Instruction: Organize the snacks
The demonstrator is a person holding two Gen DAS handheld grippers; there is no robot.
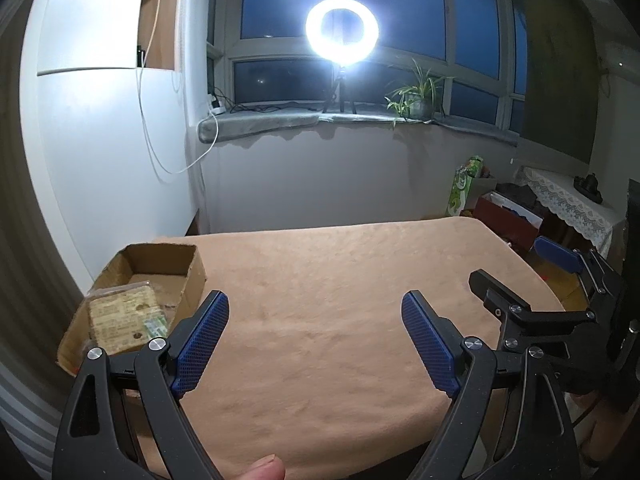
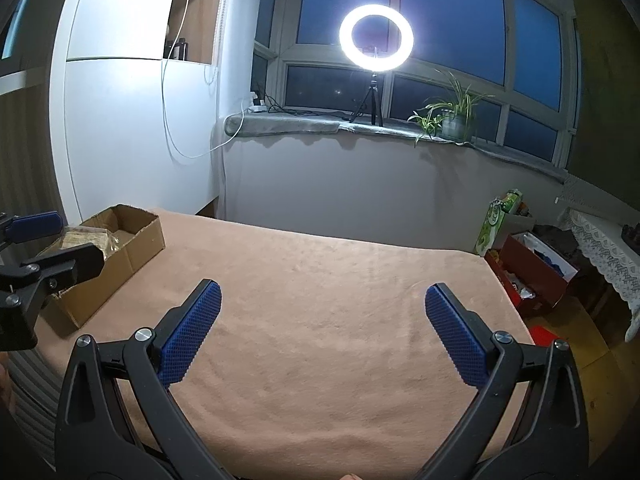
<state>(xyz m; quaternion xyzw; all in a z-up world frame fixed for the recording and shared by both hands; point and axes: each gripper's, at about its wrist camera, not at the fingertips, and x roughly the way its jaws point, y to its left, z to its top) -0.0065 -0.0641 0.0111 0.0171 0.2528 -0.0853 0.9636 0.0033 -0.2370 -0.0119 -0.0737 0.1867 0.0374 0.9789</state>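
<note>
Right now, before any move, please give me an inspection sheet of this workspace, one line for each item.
Surface: table under a tan cloth, bare in the middle.
Job's things: wrapped snack packs lie inside the open cardboard box at the table's left edge.
Clutter: nothing seen on the cloth.
Grippers: left gripper and right gripper both open, both empty.
Cables: white cable hangs down the wall, off the table.
Surroundings: lit ring light and potted plant on the windowsill; boxes on the floor at right.
</note>
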